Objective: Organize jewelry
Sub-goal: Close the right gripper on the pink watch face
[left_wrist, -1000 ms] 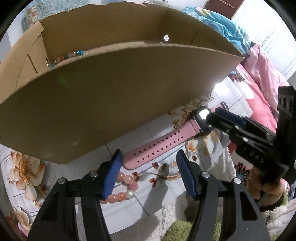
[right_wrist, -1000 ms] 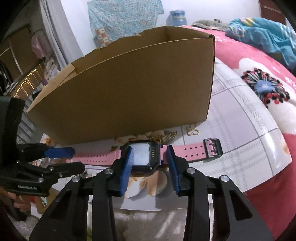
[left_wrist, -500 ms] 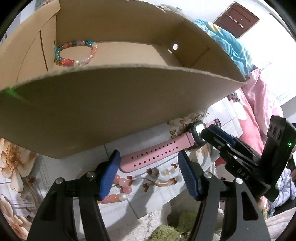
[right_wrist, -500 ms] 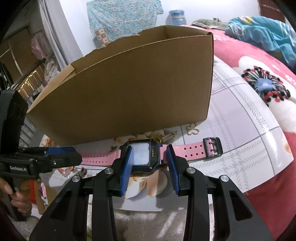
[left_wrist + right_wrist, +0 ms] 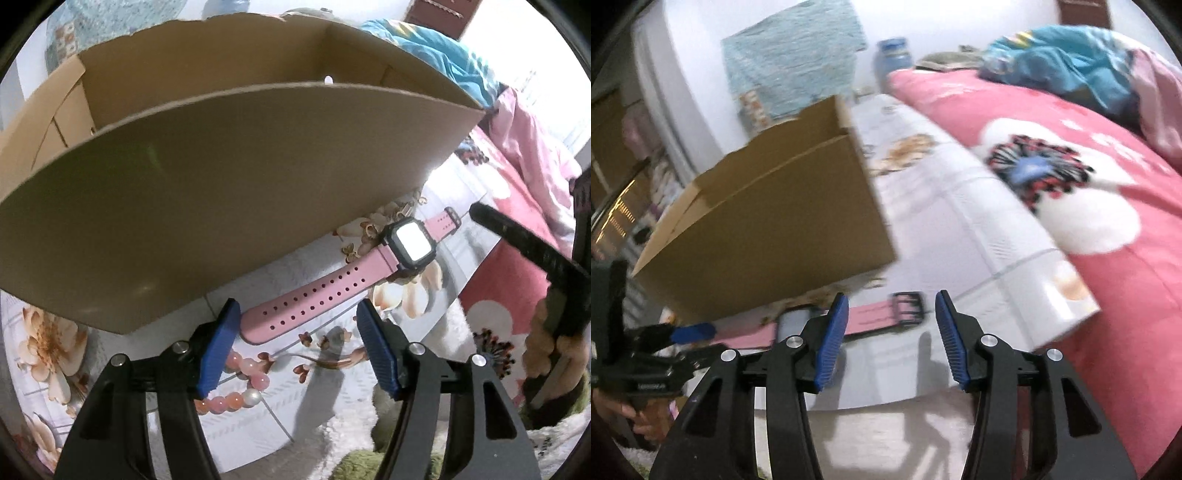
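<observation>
The pink perforated-strap watch (image 5: 354, 284) lies flat on the floral tabletop (image 5: 303, 391) beside the brown cardboard box (image 5: 207, 206). Both the left hand-held gripper (image 5: 295, 345) and right hand-held gripper (image 5: 891, 338) gape, released (nothing held). Straddle the strap squarely, then clench before lifting boxward.

No writing can be read anywhere: the only lettering is a small pale label on the side of the left gripper (image 5: 689, 332) seen in the right wrist view, and it is too blurred to make out.
</observation>
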`<action>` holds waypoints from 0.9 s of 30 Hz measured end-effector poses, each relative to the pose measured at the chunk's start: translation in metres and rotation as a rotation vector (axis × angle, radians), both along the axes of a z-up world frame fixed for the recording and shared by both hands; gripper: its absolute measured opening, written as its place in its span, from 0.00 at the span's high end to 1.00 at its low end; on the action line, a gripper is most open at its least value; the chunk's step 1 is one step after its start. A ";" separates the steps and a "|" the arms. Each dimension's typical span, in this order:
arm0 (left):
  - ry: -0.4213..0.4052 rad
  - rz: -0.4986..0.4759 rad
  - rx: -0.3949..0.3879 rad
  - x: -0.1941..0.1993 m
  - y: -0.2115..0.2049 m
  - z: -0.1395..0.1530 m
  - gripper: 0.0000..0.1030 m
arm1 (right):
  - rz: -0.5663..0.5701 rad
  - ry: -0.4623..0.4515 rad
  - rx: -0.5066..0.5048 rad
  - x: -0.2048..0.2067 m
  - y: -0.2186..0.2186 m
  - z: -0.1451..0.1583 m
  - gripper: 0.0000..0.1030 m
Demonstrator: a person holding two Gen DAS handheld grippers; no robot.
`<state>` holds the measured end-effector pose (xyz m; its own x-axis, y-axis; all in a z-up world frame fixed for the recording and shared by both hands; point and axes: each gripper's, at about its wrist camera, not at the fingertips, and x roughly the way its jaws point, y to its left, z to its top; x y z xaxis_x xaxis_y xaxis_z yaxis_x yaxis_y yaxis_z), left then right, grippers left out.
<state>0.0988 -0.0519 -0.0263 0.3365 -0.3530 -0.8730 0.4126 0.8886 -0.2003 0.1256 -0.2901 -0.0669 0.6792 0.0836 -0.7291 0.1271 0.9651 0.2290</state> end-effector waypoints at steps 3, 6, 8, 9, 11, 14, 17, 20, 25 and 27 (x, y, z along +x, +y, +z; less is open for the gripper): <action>-0.016 -0.009 0.021 -0.002 -0.003 0.000 0.38 | -0.004 0.020 -0.001 0.005 -0.006 -0.003 0.54; -0.032 -0.016 0.040 -0.004 -0.005 -0.001 0.38 | 0.016 0.068 0.031 0.018 -0.004 -0.013 0.54; -0.039 -0.019 0.053 -0.005 -0.007 -0.001 0.38 | 0.022 0.080 0.048 0.024 0.000 -0.015 0.54; -0.041 -0.019 0.055 -0.005 -0.008 -0.002 0.38 | 0.034 0.079 0.060 0.025 0.001 -0.015 0.54; -0.041 -0.021 0.052 -0.005 -0.007 -0.001 0.38 | 0.049 0.082 0.133 0.025 -0.002 -0.015 0.54; -0.043 -0.023 0.048 -0.005 -0.007 -0.001 0.37 | 0.042 0.075 0.203 0.024 -0.011 -0.015 0.54; -0.046 -0.026 0.048 -0.005 -0.009 -0.002 0.36 | 0.029 0.074 0.302 0.020 -0.020 -0.018 0.54; -0.048 -0.028 0.047 -0.005 -0.009 -0.002 0.36 | 0.042 0.061 0.466 0.018 -0.031 -0.024 0.61; -0.051 -0.030 0.048 -0.007 -0.009 -0.002 0.36 | 0.033 0.061 0.569 0.020 -0.034 -0.027 0.62; -0.051 -0.030 0.044 -0.007 -0.009 -0.002 0.36 | 0.032 0.060 0.565 0.018 -0.033 -0.023 0.62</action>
